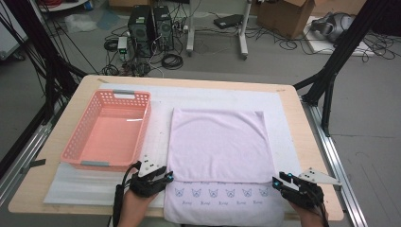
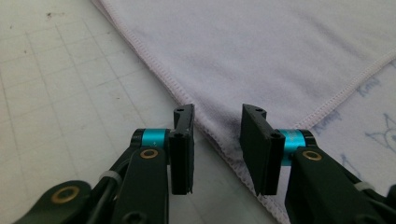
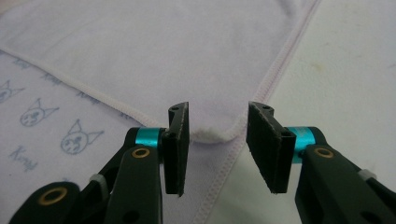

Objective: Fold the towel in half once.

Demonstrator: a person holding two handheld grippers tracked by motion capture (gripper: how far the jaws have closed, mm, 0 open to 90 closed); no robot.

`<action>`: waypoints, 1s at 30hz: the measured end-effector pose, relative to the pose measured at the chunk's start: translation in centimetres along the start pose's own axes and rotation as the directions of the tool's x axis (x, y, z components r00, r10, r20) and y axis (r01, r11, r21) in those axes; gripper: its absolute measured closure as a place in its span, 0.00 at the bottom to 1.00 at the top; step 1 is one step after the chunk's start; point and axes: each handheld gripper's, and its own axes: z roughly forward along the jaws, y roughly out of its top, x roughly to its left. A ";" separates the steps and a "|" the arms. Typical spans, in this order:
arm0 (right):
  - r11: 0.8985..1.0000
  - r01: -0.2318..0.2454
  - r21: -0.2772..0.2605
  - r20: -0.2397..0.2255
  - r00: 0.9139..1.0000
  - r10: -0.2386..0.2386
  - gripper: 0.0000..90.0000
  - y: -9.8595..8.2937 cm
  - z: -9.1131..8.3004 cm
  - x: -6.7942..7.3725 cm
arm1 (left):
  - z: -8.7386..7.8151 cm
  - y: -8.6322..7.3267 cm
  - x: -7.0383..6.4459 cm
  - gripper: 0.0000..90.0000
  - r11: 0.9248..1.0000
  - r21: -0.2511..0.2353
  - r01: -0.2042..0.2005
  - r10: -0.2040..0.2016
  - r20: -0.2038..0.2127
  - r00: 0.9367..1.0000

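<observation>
Two hands enter from 6 o'clock in the high view, each carrying a gripper aimed toward 12 o'clock at the near fold of a pale lilac towel [image 1: 217,142] spread on the white mat [image 1: 283,101] at the table's centre. The left gripper [image 1: 168,176] sits at the towel's 7 o'clock corner, the right gripper [image 1: 275,180] at its 5 o'clock corner, well apart from each other. Both stand with jaws parted and grasp nothing. The left gripper view [image 2: 217,135] shows the stitched side hem running between the jaws, a detail the high view leaves too small to read. The right gripper view [image 3: 218,140] shows the folded layer's rounded corner lying between its jaws, over the strip printed with cat faces [image 3: 77,137]. The high view adds the pink basket [image 1: 142,118] at 9 o'clock of the towel.
</observation>
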 end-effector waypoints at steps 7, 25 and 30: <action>1.000 -0.013 -0.010 0.012 1.000 0.013 0.65 -0.4 -0.8 -0.1 | -0.3 -0.3 -0.6 0.88 0.998 -0.054 -0.043 0.042 -0.013 0.999; 1.000 0.002 0.012 0.015 1.000 -0.002 0.65 -0.2 0.0 0.1 | -1.1 -0.2 -0.8 0.97 0.992 -0.123 -0.022 0.026 0.027 0.999; 1.000 -0.020 -0.005 0.041 0.999 0.020 0.64 0.1 0.2 0.4 | -1.6 -0.4 -0.8 0.97 0.991 -0.136 -0.001 0.008 0.050 0.999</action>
